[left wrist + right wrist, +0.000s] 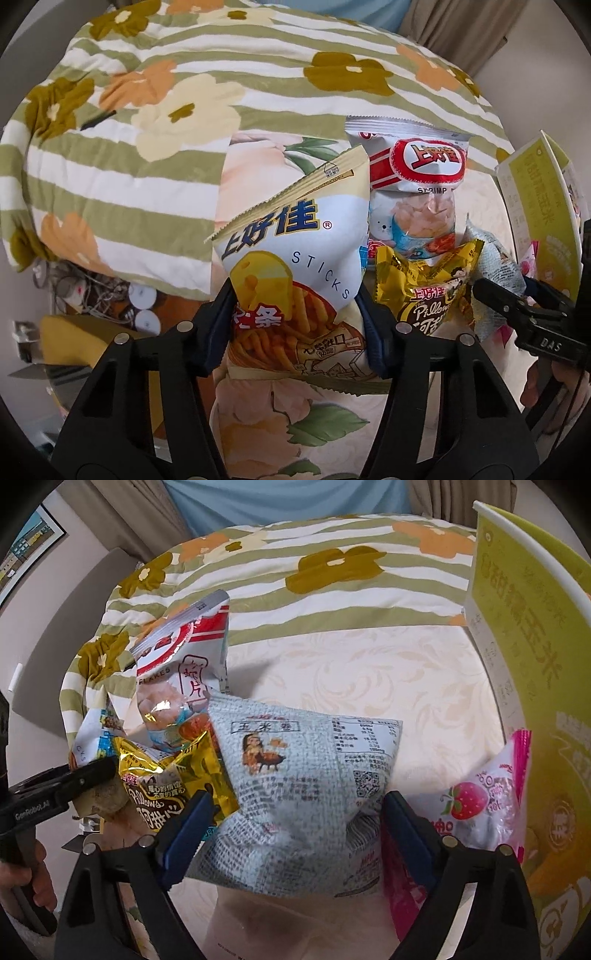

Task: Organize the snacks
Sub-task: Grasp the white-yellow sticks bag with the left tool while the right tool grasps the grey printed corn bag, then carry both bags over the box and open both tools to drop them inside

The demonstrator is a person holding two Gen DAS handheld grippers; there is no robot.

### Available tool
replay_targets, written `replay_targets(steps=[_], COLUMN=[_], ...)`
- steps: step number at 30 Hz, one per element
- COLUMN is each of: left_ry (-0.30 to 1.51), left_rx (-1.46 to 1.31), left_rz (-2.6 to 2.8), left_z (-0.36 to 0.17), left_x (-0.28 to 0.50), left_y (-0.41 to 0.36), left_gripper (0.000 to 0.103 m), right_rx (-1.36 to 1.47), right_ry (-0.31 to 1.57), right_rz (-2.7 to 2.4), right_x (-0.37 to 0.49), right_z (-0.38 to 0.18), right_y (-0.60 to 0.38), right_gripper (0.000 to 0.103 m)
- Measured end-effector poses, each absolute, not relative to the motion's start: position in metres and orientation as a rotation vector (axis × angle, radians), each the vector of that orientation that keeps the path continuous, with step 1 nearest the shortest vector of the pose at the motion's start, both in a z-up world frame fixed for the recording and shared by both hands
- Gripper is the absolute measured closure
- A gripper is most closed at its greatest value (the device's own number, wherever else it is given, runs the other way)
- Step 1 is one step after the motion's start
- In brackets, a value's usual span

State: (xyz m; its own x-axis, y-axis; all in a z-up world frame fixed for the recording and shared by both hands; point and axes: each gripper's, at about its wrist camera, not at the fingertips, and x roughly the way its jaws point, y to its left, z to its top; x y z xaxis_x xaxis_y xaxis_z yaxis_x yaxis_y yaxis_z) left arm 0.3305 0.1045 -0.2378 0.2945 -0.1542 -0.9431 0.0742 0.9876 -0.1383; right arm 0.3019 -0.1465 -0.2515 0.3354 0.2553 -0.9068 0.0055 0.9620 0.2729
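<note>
My left gripper (295, 314) is shut on a white and yellow cheese sticks bag (291, 266) and holds it tilted over the floral sheet. My right gripper (295, 812) is shut on a grey burlap-print corn roll bag (306, 771); the same bag's edge shows behind the gold bag in the left wrist view (495, 266). A red and white shrimp flakes bag (413, 184) stands behind, also in the right wrist view (181, 672). A gold Pillows bag (428, 291) lies between the grippers, also in the right wrist view (173, 775). A pink strawberry bag (487, 797) leans at the right.
A tall yellow-green carton (535, 672) stands at the right edge, also in the left wrist view (535, 206). A green-striped floral quilt (147, 129) is bunched behind the snacks. Cables and clutter (92, 295) lie on the floor at left.
</note>
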Motion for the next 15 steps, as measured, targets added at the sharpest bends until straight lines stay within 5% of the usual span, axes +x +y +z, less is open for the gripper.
replay_targets(steps=[3,11,15], left_ry=[1.257,1.234,1.212], left_rx=[-0.076,-0.099,-0.103], left_rz=[-0.147,-0.14,-0.146], left_z=[-0.235,-0.222,-0.212], left_x=[0.328,0.319,0.313], left_y=[0.108,0.117,0.119], left_gripper=[0.048,0.048,0.048], right_rx=[0.242,0.257,0.275], right_ry=[1.228,1.222,1.202], right_rz=[0.163,0.158,0.15], right_x=[0.305,0.305,0.302], right_z=[-0.253,-0.252,-0.245], right_y=[-0.148,-0.152,-0.153], right_gripper=[0.015,0.043,0.044])
